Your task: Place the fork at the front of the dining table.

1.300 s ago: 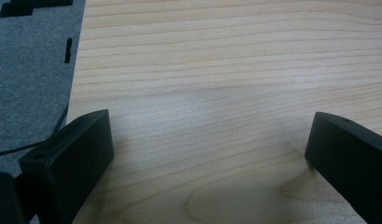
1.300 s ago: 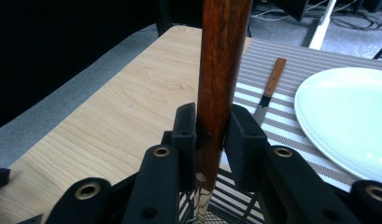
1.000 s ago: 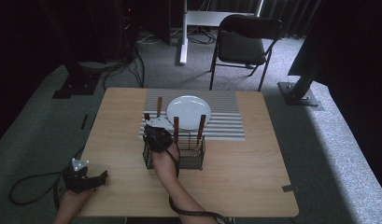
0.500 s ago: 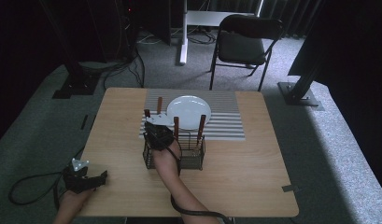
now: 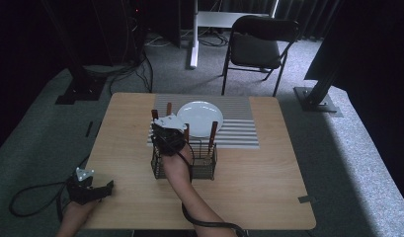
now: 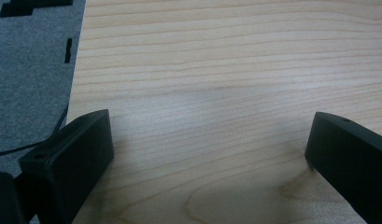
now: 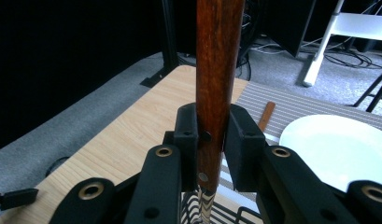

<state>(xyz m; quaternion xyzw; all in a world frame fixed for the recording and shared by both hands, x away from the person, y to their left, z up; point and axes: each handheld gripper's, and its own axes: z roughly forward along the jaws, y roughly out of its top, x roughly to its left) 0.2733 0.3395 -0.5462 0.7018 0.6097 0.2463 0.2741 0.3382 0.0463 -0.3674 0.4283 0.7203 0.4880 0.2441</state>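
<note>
Right tool is clamped on a wooden utensil handle, upright over the wire caddy mid-worktop. Likely step: pulling cutlery from the caddy, probably to set by the white plate on the striped mat. Next move calls for a straight vertical lift clear of the wire. Left tool sits spread and empty at the worktop's near-left corner.

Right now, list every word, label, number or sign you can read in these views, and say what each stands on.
None: no readable text in any view.
The wooden handle clamped in the right gripper carries two rivets, no lettering.
The plate, striped mat, wire basket and table are unmarked.
The left gripper jaws are plain black.
</note>
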